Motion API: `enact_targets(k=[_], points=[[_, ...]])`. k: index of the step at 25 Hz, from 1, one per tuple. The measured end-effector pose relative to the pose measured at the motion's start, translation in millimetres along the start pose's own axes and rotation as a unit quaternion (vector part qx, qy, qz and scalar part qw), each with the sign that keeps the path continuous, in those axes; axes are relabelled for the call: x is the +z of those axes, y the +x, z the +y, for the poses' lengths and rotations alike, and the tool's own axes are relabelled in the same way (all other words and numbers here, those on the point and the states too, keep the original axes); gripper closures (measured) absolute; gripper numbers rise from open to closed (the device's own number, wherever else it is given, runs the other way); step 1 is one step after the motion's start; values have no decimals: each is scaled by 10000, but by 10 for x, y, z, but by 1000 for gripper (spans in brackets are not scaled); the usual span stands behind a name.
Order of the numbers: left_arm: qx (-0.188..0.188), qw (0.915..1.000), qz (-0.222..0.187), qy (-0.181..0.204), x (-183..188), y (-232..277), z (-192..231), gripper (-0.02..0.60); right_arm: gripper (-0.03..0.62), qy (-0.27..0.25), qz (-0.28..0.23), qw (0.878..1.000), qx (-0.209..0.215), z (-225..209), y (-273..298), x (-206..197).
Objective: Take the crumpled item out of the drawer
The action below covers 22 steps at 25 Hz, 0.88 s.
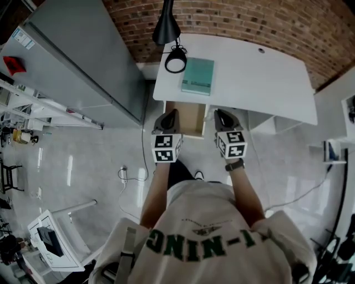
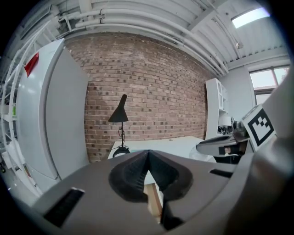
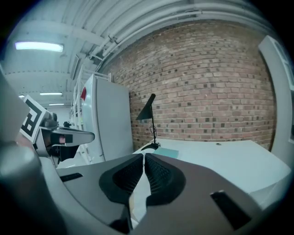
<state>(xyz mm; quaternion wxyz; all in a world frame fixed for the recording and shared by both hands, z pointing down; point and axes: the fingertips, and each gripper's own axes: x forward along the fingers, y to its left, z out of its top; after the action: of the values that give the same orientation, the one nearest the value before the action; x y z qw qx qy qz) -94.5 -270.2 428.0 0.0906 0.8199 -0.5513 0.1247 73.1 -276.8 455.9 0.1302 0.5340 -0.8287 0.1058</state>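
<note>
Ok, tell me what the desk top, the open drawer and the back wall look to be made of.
Desk top: smooth white, faint sheen, probably laminate or painted board. Drawer: pale tan inside, looks like bare wood or plywood, though grain is too small to see. Wall: red-brown brick, with mortar lines showing between courses.

On the desk's (image 1: 255, 77) left end, lamp (image 1: 176, 60) beside book (image 1: 198, 76); drawer (image 1: 188, 117) apparently just beneath.
</note>
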Motion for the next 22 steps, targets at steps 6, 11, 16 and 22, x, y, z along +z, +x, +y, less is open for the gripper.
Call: enact_targets(k=[6, 11, 16, 22], points=[[-28, 9985, -538, 48, 491, -160, -126, 583, 577, -136, -665, 9976, -100, -43, -303, 629], [157, 9956, -886, 257, 712, -233, -142, 583, 577, -224, -980, 9948, -168, -78, -405, 983], [235, 9934, -1064, 345, 796, -305, -113, 583, 579, -387, -999, 9937, -325, -123, -413, 1011], [400, 9927, -1042, 463, 870, -352, -54, 583, 579, -164, -1021, 9945, -192, -111, -386, 1004]])
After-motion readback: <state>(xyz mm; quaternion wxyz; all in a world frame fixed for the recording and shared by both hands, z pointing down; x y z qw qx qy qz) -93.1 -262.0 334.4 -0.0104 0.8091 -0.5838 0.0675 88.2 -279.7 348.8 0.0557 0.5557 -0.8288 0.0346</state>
